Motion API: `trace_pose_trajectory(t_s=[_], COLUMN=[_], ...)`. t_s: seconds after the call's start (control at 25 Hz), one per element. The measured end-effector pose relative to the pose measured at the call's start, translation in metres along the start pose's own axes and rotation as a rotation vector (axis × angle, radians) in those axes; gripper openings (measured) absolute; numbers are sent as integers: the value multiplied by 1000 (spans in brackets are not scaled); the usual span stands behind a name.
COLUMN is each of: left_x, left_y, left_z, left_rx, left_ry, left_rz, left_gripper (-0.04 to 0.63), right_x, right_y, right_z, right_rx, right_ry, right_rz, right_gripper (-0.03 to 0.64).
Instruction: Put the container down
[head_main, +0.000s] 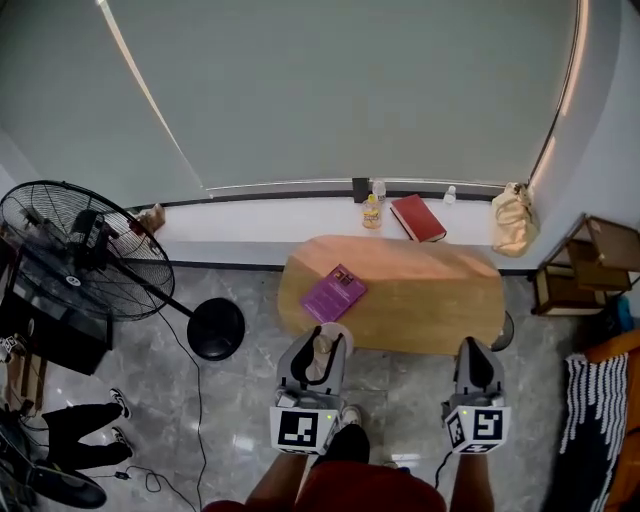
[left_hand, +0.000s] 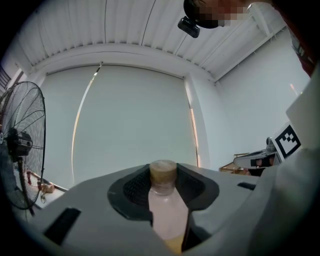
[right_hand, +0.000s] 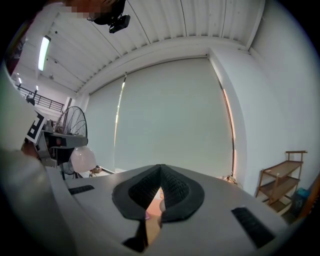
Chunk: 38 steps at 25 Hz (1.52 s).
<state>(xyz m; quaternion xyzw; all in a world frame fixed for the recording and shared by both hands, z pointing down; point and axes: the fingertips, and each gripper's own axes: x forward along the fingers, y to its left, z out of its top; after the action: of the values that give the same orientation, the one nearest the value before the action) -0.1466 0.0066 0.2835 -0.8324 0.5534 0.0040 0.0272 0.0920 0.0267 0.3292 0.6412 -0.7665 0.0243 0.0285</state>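
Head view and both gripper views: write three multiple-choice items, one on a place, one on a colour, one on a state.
1. Where does the purple book lie?
A. on the wooden table
B. on the floor
C. on the shelf

2. What colour is the book on the windowsill?
A. blue
B. red
C. green

3. What is the left gripper doing?
A. closed on a bottle
B. open and empty
C. closed on a book

Answers: 1 A, the head view shows it on the tabletop's left part. 2 B, its cover is plainly red. 3 A, the left gripper view shows the capped bottle between its jaws.
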Motion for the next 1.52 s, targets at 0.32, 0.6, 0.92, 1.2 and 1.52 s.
trace_pose_trajectory(t_s=[0.32, 0.6, 0.92, 1.2, 1.52], left_x=[34, 64, 105, 163, 259], left_y=[78, 121, 133, 120, 95], left_z=[-6, -11, -24, -34, -48], left_rx=[1, 4, -2, 15, 34], left_ry=[8, 2, 5, 7, 55], left_rz=[0, -19, -47, -67, -105], left_gripper=[146, 146, 146, 146, 146], right_x=[78, 120, 157, 201, 269], right_y=[43, 68, 60, 23, -49], right_z=[22, 27, 14, 3, 5], right_rx=[-51, -65, -57, -30, 4], right_ry=[-17, -19, -4, -7, -18], right_rz=[22, 11, -11, -18, -50], right_gripper=[-5, -5, -5, -5, -5])
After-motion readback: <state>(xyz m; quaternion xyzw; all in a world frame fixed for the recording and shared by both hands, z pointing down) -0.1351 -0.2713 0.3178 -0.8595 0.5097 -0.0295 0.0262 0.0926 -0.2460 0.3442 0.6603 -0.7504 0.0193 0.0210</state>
